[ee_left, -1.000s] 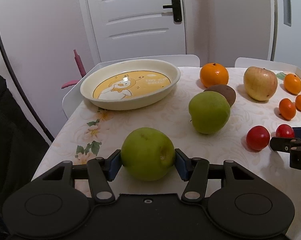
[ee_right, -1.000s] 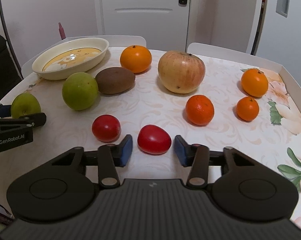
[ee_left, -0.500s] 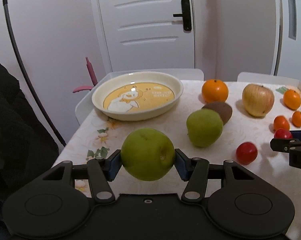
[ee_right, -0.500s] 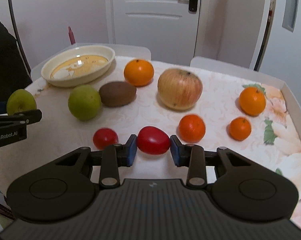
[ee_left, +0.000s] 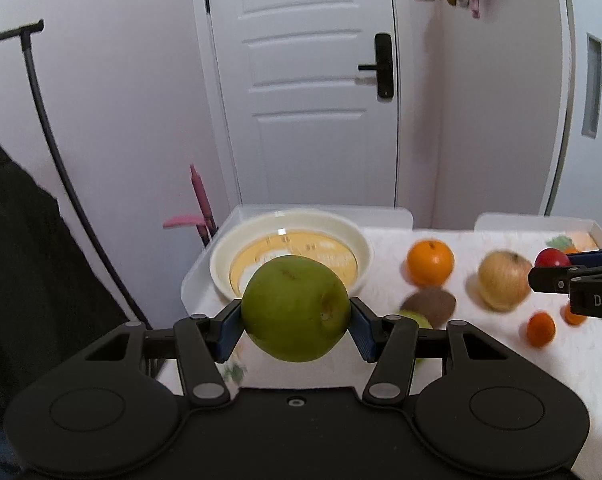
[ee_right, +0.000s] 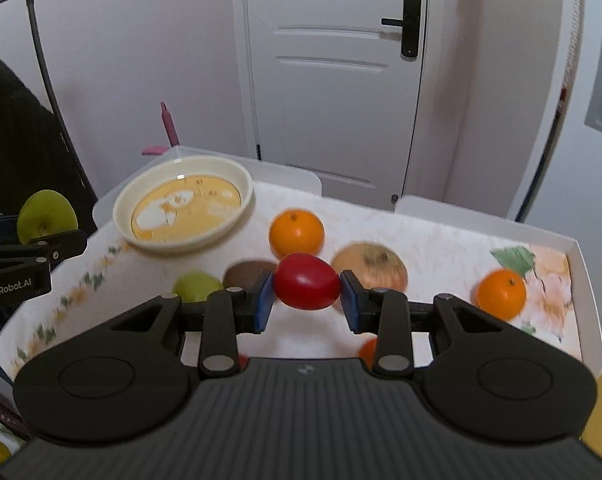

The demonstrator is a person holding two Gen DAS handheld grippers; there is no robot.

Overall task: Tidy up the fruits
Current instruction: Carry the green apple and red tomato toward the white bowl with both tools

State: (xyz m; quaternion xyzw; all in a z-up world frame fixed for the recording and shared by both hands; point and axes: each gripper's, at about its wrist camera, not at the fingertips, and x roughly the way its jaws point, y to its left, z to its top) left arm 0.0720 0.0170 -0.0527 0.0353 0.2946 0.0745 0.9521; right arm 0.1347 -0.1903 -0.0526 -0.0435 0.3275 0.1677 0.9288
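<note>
Kumquat (ee_left: pixel 541 329) only in left-wrist view

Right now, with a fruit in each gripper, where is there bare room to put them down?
The bowl holds nothing. Bare cloth also lies between the big apple and the far-right orange. It is crowded mid-table, where the near orange, kiwi and green apple cluster.

Dim indoor light (fisheye-warped), motion-blurred.
</note>
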